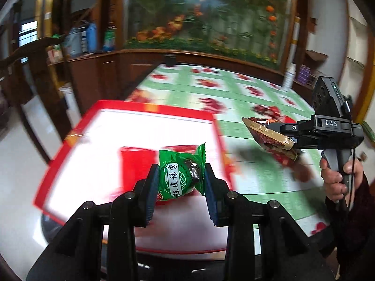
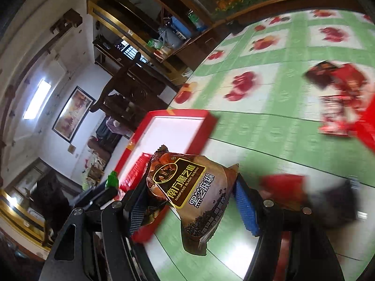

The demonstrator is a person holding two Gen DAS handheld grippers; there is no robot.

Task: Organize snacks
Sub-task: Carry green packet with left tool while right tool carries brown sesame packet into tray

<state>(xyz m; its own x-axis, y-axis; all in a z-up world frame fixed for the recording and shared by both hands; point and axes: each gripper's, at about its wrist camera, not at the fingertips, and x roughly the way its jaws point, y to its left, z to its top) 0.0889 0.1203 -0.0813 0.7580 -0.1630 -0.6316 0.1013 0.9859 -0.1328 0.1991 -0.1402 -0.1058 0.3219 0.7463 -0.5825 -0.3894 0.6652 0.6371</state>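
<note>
A green snack packet (image 1: 180,174) is clamped between the blue pads of the left tongs (image 1: 181,182) and is held above the white interior of a red-rimmed box (image 1: 154,107), close to a red item lying inside it. The box sits at the near-left part of the bench (image 1: 234,89), which is covered by a green checked cloth printed with red fruit.

A brown black-sesame packet (image 2: 187,187) is gripped by the right tongs (image 2: 189,199), with its lower end hanging free below the pads. It is held above the bench, just beside the right edge of the red-rimmed box (image 2: 187,113). In the left wrist view the same brown packet (image 1: 269,138) is seen pinched at one end by the right tongs (image 1: 284,140), and the handle is held by the person's right hand (image 1: 337,178).

Further red-wrapped snacks (image 2: 339,98) are seen lying blurred on the cloth, well apart from the box.
</note>
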